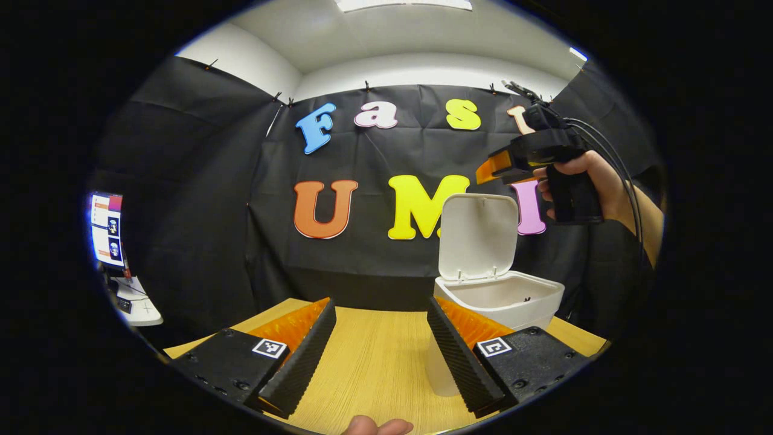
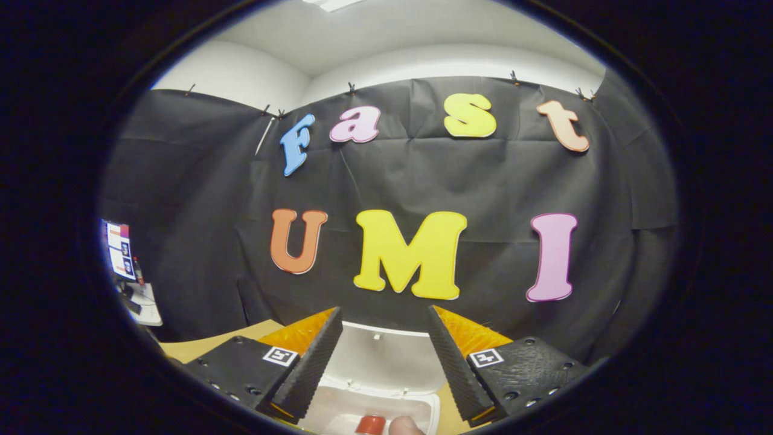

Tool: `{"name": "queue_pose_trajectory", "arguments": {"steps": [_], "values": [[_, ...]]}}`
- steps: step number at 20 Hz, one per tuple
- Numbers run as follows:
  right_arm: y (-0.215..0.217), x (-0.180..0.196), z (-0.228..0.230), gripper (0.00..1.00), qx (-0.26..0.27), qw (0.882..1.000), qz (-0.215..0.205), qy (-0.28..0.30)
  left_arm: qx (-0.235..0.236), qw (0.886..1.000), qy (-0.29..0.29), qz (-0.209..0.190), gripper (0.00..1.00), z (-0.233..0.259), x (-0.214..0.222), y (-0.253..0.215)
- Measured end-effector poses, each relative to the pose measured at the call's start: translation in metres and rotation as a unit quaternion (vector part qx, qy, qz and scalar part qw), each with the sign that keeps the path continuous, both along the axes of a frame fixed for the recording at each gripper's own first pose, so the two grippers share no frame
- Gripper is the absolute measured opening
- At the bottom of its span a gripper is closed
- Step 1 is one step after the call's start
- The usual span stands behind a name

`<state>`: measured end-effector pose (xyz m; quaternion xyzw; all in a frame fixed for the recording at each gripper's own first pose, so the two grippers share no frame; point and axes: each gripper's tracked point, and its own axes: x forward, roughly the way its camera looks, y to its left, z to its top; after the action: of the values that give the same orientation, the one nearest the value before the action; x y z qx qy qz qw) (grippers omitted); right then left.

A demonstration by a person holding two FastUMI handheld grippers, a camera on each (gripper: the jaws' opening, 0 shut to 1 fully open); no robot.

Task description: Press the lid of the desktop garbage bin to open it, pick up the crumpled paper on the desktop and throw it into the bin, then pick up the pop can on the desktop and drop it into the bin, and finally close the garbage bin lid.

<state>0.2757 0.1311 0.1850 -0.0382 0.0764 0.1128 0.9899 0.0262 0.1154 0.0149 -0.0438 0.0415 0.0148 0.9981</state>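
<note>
Open bin [image 2: 374,408] holds what looks like the can [image 2: 371,425]

Both grippers have black, screw-studded finger mounts bearing square black-and-white markers; the right gripper [image 1: 483,174] trails black cables beside a seemingly dark sleeve [image 1: 610,266].
</note>
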Motion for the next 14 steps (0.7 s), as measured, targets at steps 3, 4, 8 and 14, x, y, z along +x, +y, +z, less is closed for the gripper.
{"name": "queue_pose_trajectory", "arguments": {"steps": [3,4,8,14], "values": [[0.002,0.018,-0.01,0.87,0.006,1.0,-0.008,0.022,0.008,1.0,-0.004,-0.003,0.98,0.004,-0.001,0.002],[0.001,0.023,-0.012,0.87,0.007,1.0,-0.013,0.024,0.009,1.0,-0.005,-0.003,0.98,0.006,-0.002,0.004],[0.001,0.039,-0.021,0.87,0.017,0.999,-0.024,0.04,0.004,1.0,-0.004,0.002,0.98,0.003,-0.001,0.01],[0.0,0.024,-0.026,0.87,0.05,0.996,-0.013,0.068,-0.001,1.0,0.002,0.01,0.98,-0.001,-0.004,0.016]]}}
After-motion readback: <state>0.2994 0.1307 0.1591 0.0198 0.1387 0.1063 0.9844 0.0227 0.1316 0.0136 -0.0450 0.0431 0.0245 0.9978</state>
